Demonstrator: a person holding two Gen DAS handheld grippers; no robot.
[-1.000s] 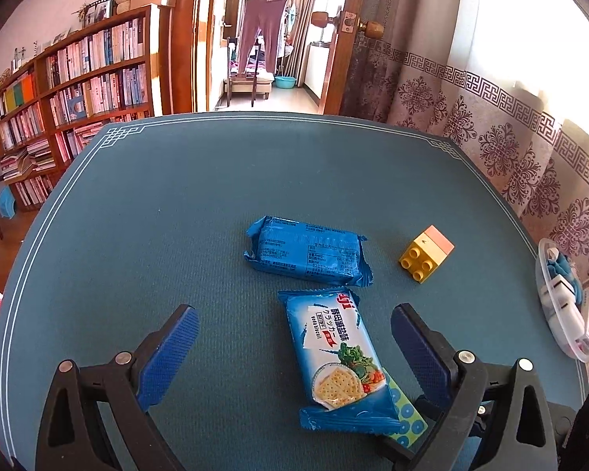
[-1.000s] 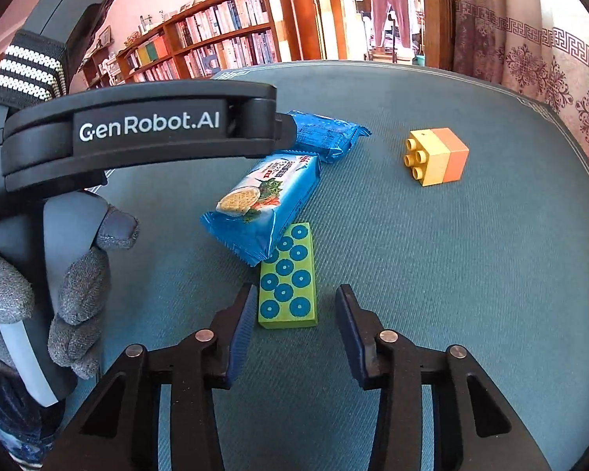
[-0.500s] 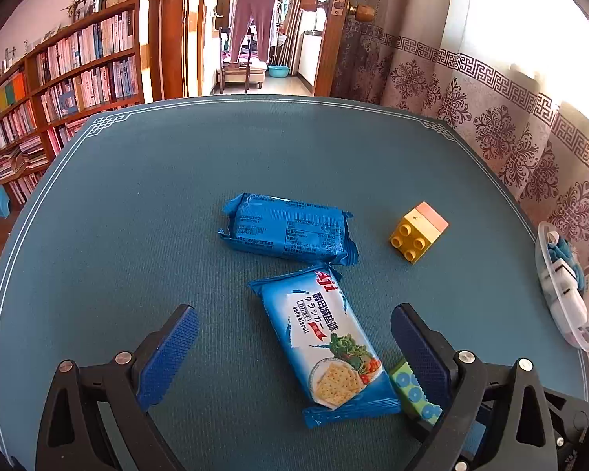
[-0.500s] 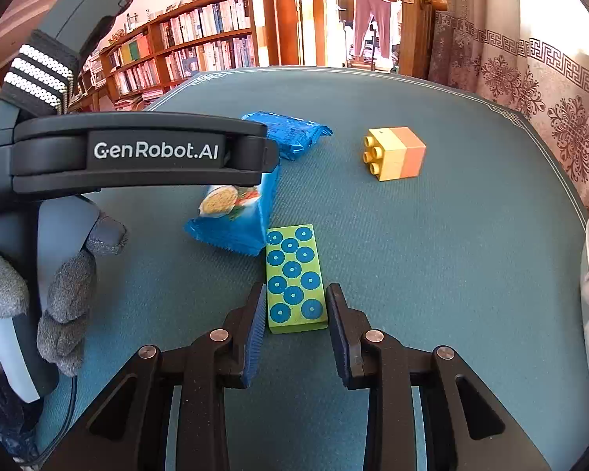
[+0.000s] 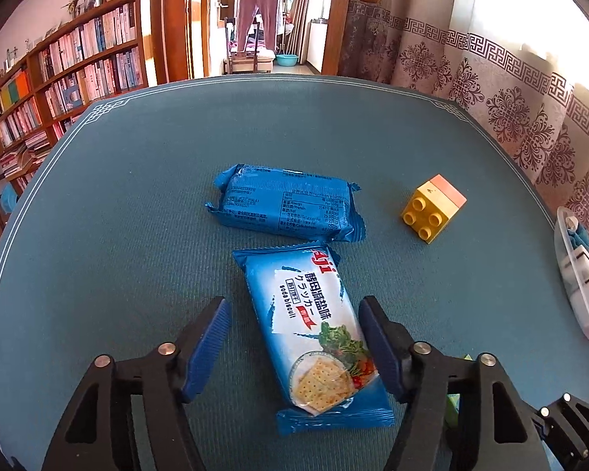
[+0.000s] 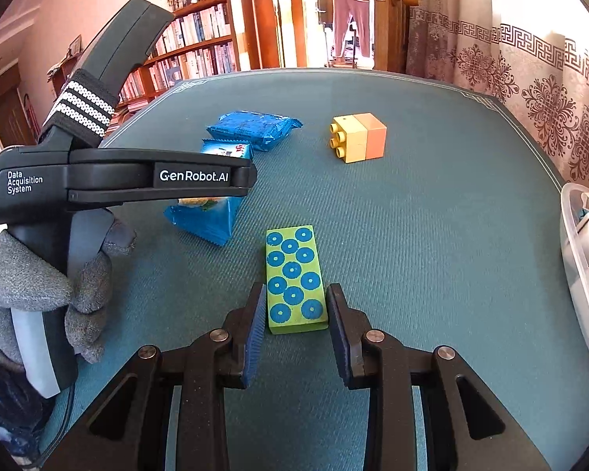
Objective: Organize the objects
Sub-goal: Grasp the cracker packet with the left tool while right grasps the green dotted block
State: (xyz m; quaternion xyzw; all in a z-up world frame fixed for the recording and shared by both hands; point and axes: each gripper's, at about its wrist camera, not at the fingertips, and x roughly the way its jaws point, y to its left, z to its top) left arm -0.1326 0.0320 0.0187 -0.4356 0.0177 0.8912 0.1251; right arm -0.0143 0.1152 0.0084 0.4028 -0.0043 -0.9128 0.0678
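On the blue table (image 5: 98,212), two grasps are forming at once. The left gripper (image 5: 294,337) is straddling the soda-biscuit packet (image 5: 310,337); its jaws have just been closing, the right pad touching the wrapper, the left pad apart. The right gripper (image 6: 294,322) is pinching the near end of the green dotted block (image 6: 294,278). Next, probably, the left is needing full closure before both lift.

Both wrist cams close, angled down (sharing cracker packet (image 5: 314,337)).
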